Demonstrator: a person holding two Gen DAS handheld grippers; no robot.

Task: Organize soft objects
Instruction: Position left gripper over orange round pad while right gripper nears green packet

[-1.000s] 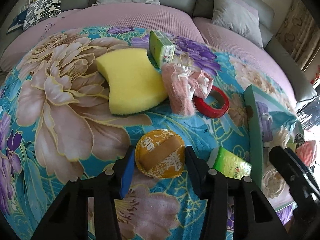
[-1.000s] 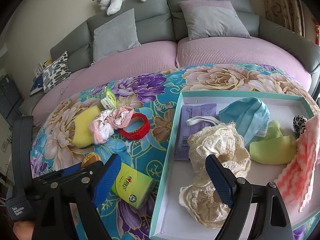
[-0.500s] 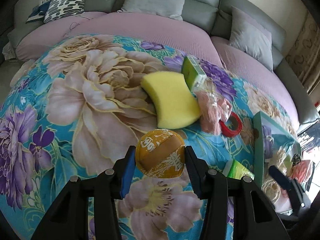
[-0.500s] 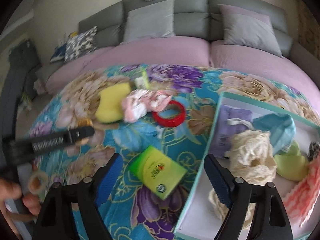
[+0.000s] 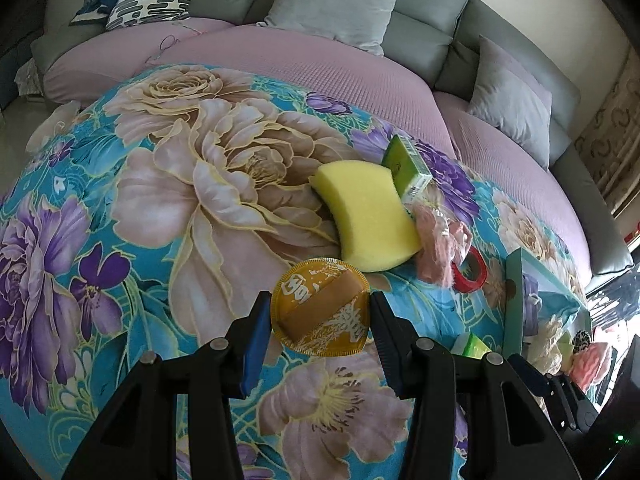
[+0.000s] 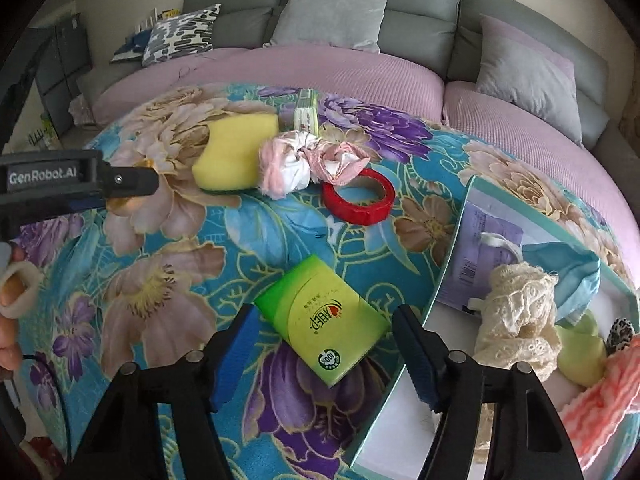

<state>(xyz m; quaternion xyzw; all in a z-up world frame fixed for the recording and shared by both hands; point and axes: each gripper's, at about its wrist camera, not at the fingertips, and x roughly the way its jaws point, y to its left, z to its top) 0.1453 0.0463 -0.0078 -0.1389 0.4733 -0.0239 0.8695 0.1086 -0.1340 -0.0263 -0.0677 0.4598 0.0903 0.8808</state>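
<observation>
Two tools over a floral blanket [image 5: 120, 208] before a grey sofa [image 6: 420, 20]: left tool [image 5: 320, 316] clamps an orange pad [image 5: 320, 312], right tool [image 6: 324, 336] closing, empty.

Two green tissue packs [image 6: 320, 316] [image 6: 306, 114] are counted on the flowered blanket [image 6: 168, 280], with one yellow sponge [image 6: 232, 152], one red tape roll [image 6: 358, 198], one pink cloth bundle [image 6: 308, 162], one round orange pad [image 5: 320, 312] and one teal box [image 6: 448, 280]

My left hand-held gripper [image 5: 319, 320] black, blue pads; puff [image 5: 320, 307] orange, white print. Sponge [image 5: 366, 216] yellow. Tape [image 6: 359, 196] red. Blanket [image 5: 140, 208] teal, floral.
</observation>
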